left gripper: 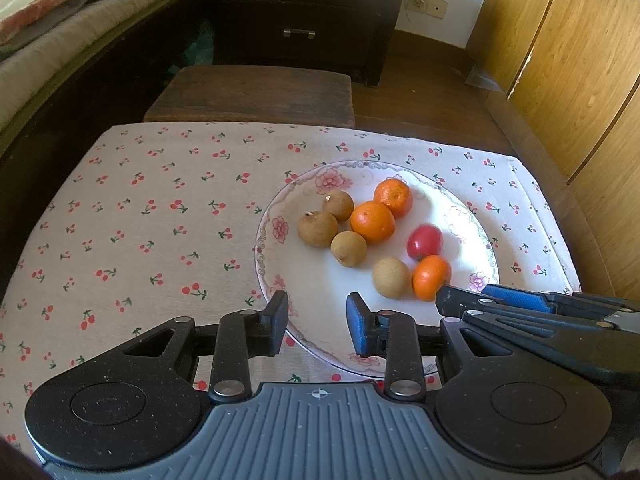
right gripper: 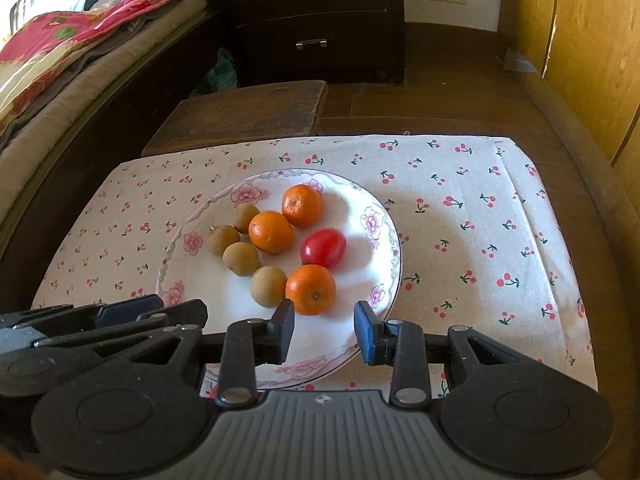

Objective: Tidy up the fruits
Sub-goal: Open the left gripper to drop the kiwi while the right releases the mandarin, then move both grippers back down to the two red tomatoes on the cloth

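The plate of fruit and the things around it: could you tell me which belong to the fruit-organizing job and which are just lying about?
Job:
plate
three oranges
four brown fruits
red tomato
left gripper
right gripper

Lying about:
cherry-print cloth
wooden stool
dresser
bedding
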Demonstrator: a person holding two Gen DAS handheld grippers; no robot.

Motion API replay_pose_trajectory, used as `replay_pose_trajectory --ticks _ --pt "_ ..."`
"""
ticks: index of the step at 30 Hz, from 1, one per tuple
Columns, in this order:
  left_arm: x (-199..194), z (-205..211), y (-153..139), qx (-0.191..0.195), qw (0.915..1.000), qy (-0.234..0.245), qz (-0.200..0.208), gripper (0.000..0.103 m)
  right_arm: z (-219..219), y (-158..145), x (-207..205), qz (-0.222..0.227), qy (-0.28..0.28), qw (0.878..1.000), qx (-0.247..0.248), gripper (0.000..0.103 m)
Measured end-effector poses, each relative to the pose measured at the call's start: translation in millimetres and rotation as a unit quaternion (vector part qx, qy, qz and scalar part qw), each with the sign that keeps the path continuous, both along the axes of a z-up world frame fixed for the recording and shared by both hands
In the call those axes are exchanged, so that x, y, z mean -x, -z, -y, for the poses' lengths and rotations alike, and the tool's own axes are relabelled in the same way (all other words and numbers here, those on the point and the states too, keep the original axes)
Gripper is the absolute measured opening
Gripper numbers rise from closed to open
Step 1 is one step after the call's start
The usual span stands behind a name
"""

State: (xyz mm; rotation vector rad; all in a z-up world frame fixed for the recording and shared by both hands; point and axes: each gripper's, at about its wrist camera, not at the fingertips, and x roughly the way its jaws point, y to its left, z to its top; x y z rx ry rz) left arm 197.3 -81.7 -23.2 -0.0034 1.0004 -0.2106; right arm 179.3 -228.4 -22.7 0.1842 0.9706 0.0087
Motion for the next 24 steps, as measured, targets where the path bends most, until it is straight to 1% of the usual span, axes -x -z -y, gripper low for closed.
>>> replay_pose_trajectory --ticks 11,24 --pt "6.6 -7.0 -8.5 0.001 1.0 -0.004 0.008 0.042 -5.8 -11.7 9.6 0.013 0.005 1.0 -0.002 0.034" --pt "23.6 -7.1 -18.7 -0.012 0.9996 0.008 0.024 0.043 -9.9 -18.9 24.5 0.016 0.004 1.0 -0.003 0.034"
